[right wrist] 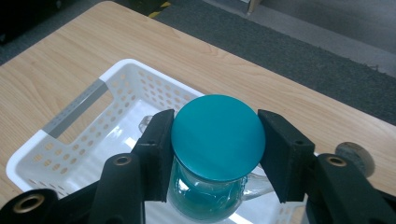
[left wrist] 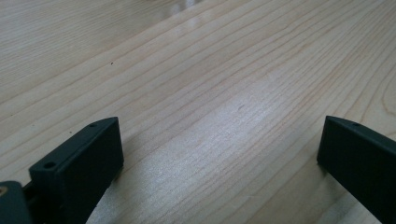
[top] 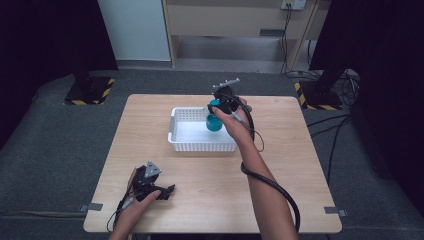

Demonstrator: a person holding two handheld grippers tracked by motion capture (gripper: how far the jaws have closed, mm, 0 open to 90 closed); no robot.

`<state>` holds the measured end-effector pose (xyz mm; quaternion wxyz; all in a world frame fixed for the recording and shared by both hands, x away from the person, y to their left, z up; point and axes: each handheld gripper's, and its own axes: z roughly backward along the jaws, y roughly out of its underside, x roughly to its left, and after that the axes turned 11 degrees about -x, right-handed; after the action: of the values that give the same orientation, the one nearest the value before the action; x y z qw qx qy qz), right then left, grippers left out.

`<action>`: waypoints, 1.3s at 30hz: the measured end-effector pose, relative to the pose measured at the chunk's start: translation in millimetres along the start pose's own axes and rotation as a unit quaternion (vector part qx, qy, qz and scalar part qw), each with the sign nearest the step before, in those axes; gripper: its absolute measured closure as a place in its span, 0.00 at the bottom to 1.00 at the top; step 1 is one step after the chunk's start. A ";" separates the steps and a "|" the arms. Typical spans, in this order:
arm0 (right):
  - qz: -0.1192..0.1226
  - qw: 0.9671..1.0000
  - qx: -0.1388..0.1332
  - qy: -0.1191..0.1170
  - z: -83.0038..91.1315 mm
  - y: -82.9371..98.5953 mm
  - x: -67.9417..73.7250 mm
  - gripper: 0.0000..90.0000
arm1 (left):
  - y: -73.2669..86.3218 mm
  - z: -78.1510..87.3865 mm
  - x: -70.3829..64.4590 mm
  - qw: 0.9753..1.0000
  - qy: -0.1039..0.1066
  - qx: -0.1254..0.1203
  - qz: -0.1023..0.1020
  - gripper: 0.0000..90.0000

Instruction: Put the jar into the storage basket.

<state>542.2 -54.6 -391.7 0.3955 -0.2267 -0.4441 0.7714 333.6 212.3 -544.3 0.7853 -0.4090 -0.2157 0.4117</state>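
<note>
— Where's the clear glass jar with the round teal lid (right wrist: 217, 136)?

— Over the white perforated plastic basket (top: 181, 136), far tabletop (top: 210, 185); right hand-held gripper (right wrist: 215, 154) clamps its lid. Probably fragile, slippery: grip the rim. Left hand-held gripper (left wrist: 219, 158) gapes, empty.

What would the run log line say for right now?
right gripper: shut on teal-lidded glass jar, over white basket | left gripper: open, on table

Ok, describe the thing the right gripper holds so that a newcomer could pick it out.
Find the white perforated basket on the wooden table. Over its right end, the right gripper clamps a clear glass jar by its round teal lid, the scene's sole teal item.
</note>
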 end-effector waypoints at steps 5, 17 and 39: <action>0.000 1.000 0.006 -0.001 -5.7 3.4 4.6 0.54 | 0.0 0.0 0.0 1.000 0.000 0.000 0.000 0.00; 0.007 1.000 0.014 0.002 -11.3 4.0 9.0 0.54 | 0.0 0.0 0.0 1.000 0.000 0.000 0.000 0.00; 0.007 1.000 0.026 -0.006 -22.2 17.5 18.1 0.54 | 0.1 0.1 -0.1 1.000 -0.001 0.000 0.000 0.00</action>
<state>540.0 -33.8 -417.9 0.3935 -0.2148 -0.4243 0.7868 333.5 212.2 -544.3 0.7851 -0.4088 -0.2167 0.4118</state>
